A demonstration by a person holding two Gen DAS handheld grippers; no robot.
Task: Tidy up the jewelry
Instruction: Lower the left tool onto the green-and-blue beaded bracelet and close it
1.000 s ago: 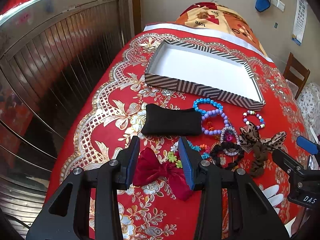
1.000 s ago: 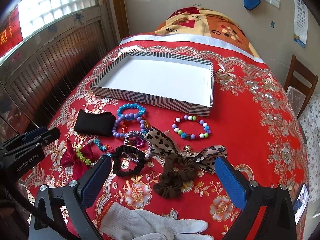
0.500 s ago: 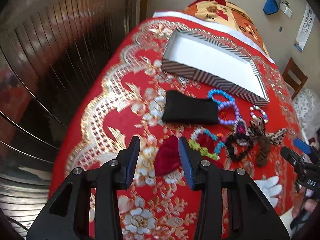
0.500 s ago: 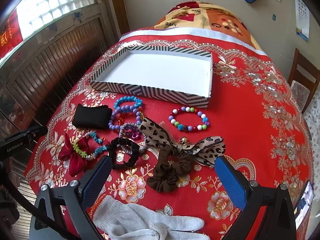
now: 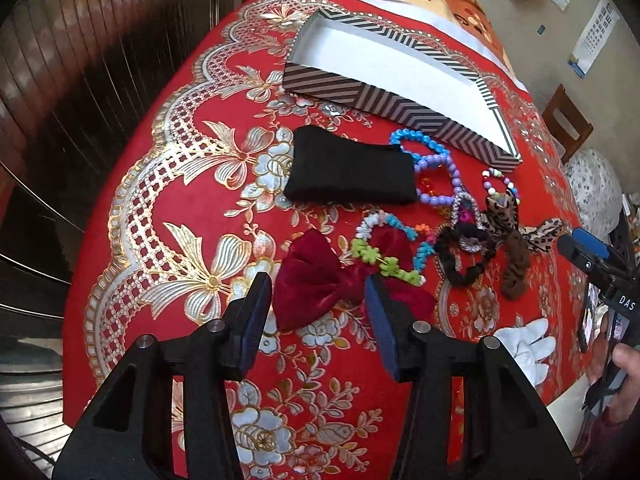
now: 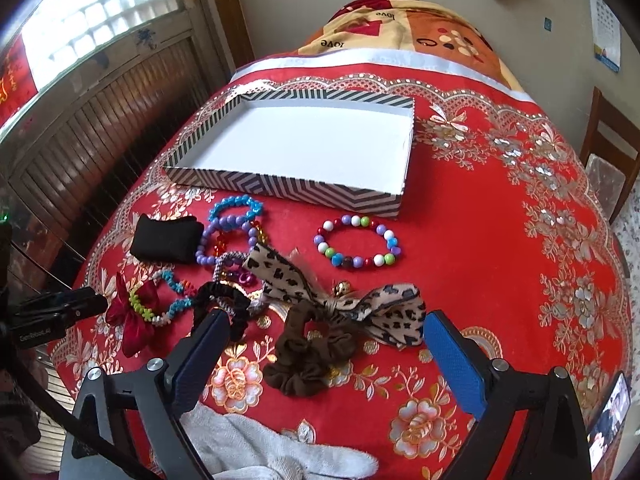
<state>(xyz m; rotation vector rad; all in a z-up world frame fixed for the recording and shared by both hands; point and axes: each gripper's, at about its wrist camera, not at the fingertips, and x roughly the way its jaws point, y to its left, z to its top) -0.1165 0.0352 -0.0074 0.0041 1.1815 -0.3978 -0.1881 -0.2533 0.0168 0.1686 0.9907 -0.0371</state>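
A dark red velvet bow point(image 5: 316, 280) lies on the red cloth, with a green and blue flower bracelet point(image 5: 384, 258) draped over it. My left gripper point(image 5: 318, 300) hovers over the bow, its jaws opening, the bow's left lobe between the fingertips but not pressed. My right gripper point(image 6: 326, 332) stands wide open over a brown scrunchie point(image 6: 308, 360) and a leopard-print bow point(image 6: 348, 300). A black scrunchie point(image 6: 224, 300), a black pouch point(image 5: 348, 172), blue and purple bead bracelets point(image 5: 432, 164) and a multicolour bead bracelet point(image 6: 358, 242) lie nearby. A striped box point(image 6: 288, 188), white inside, sits beyond.
A white cotton glove point(image 6: 280, 452) lies at the near table edge under my right gripper. The table point(image 5: 168, 208) drops off at the left towards wooden shutters point(image 5: 80, 60). A wooden chair point(image 6: 608, 136) stands at the right, a patterned blanket point(image 6: 400, 24) behind the box.
The left gripper has moved left and lower over the red bow, and its jaws have spread wider. The right gripper has come a little closer to the brown scrunchie.
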